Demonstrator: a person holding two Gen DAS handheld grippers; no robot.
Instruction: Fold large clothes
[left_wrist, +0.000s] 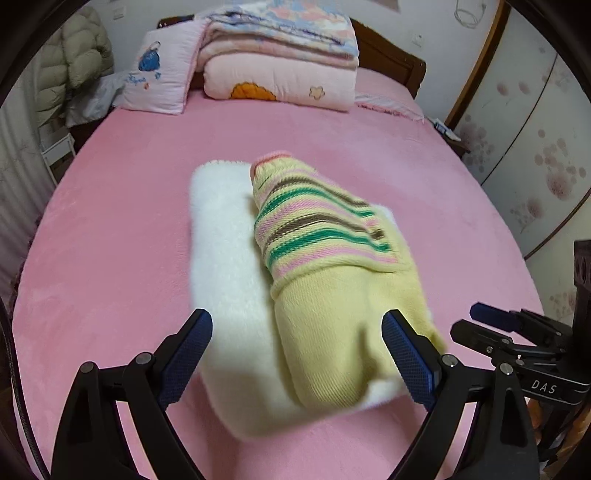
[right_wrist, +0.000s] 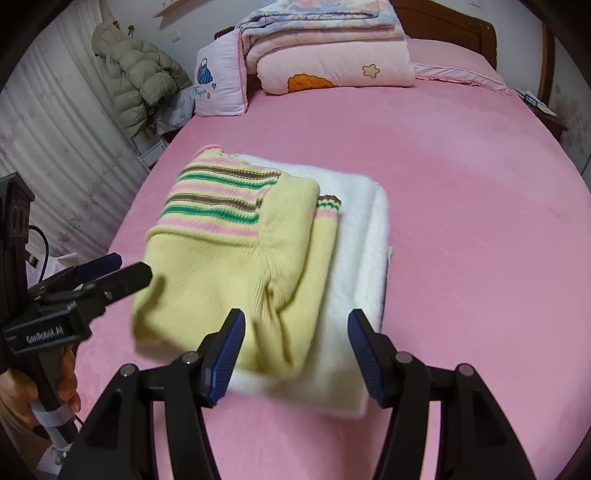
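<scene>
Even, soft indoor light, medium bright, no glare. Strong fisheye bending plus black vignette at corners in both views. Near edge of folded yellow sweater (left_wrist: 332, 295) smeared by motion blur; far bedding (left_wrist: 280, 55) sharper. Faint shadow under left gripper (right_wrist: 122, 273).

black tool (left_wrist: 297, 363), blue ribbed pads (left_wrist: 408, 363)

Sweater (right_wrist: 236, 258) atop folded blanket (right_wrist: 364, 236) on bed (right_wrist: 461, 221)
</scene>
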